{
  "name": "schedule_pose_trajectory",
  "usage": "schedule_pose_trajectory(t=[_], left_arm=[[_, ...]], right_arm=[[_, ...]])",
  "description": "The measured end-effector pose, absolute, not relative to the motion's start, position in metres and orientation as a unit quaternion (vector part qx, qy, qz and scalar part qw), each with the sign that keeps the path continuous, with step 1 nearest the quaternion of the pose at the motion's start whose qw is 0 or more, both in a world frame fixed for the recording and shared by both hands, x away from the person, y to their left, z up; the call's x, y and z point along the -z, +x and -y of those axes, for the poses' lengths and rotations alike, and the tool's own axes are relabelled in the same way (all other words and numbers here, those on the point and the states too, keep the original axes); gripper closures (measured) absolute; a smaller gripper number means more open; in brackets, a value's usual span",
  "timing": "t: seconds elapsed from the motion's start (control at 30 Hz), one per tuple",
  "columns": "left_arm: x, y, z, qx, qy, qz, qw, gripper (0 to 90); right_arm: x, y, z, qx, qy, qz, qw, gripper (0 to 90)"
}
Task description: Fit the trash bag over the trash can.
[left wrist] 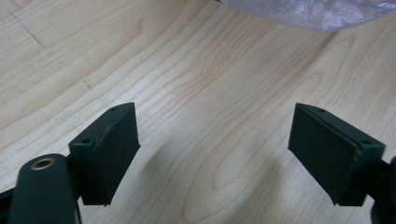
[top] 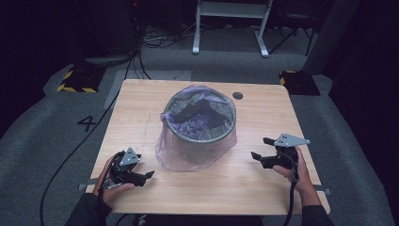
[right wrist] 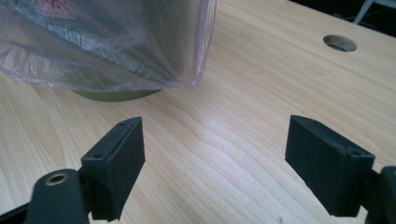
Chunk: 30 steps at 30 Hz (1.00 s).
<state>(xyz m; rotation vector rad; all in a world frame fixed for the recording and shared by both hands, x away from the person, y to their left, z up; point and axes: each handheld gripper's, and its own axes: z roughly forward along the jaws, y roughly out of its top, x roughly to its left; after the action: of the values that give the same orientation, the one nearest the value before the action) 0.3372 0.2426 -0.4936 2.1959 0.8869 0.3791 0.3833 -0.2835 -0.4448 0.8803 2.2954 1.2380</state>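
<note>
The left gripper is hovering low over the wooden table, jaws spread apart with nothing between them. The right gripper is likewise gaping empty, pointing toward the waste bin. The bin is standing mid-table between both grippers, and its translucent purple bag is draping over the rim onto the tabletop.

A grey round bin stands upright mid-table, lined with a translucent purple bag draped outside.
</note>
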Motion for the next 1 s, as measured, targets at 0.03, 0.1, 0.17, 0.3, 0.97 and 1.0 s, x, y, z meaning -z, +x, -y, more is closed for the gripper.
schedule_pose_trajectory(t=[0.03, 0.1, 0.17, 0.3, 0.97, 1.0], left_arm=[[0.494, 0.338, -0.242, -0.148, 0.855, -0.349, 0.354, 15.6], [0.495, 0.341, -0.240, -0.146, 0.855, -0.352, 0.352, 15.6], [0.497, 0.342, -0.239, -0.142, 0.859, -0.352, 0.344, 15.7], [0.500, 0.343, -0.237, -0.141, 0.862, -0.350, 0.338, 15.2], [0.505, 0.345, -0.236, -0.144, 0.852, -0.359, 0.354, 11.2], [0.505, 0.345, -0.235, -0.143, 0.852, -0.359, 0.354, 11.1]], right_arm=[[0.443, 0.383, 0.284, -0.444, 0.314, -0.816, 0.195, 19.8], [0.439, 0.382, 0.283, -0.448, 0.312, -0.814, 0.199, 19.9], [0.435, 0.382, 0.282, -0.451, 0.313, -0.811, 0.204, 19.9], [0.426, 0.383, 0.278, -0.453, 0.301, -0.813, 0.209, 19.9], [0.379, 0.391, 0.248, -0.475, 0.258, -0.802, 0.256, 18.4], [0.378, 0.392, 0.247, -0.479, 0.257, -0.799, 0.255, 18.4]])
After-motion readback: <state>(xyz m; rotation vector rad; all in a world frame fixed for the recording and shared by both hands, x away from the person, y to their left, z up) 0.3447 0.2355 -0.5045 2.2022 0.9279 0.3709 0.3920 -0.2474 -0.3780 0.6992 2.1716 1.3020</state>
